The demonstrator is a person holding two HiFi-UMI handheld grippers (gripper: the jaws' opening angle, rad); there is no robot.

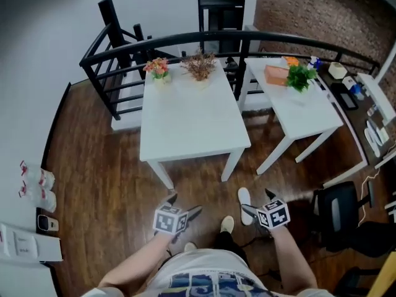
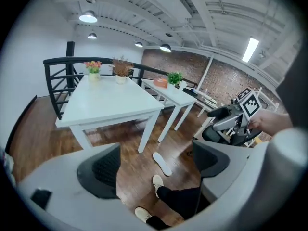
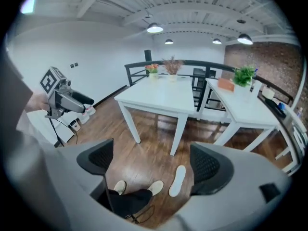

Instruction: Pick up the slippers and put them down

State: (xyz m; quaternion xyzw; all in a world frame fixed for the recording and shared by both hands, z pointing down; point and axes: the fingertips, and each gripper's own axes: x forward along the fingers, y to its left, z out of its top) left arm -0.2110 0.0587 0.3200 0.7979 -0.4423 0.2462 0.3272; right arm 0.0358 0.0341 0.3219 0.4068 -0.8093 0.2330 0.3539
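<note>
I hold both tools low in front of my waist, forearms reaching forward. My left hand-held gripper (image 1: 184, 206) has its jaws wide apart with nothing between them. My right hand-held gripper (image 1: 257, 205) is spread and empty too, and in the head view it overlaps the slipper (image 3: 179, 180). Only one slipper shows: white, slim, lying flat on the dark wooden floor (image 1: 93, 184), just right of my right shoe (image 1: 228, 224) and near a leg of the large white counter (image 1: 192, 122). A second white counter (image 1: 297, 113), a black railing (image 1: 185, 41) and a brick wall (image 1: 322, 11) lie beyond.
</note>
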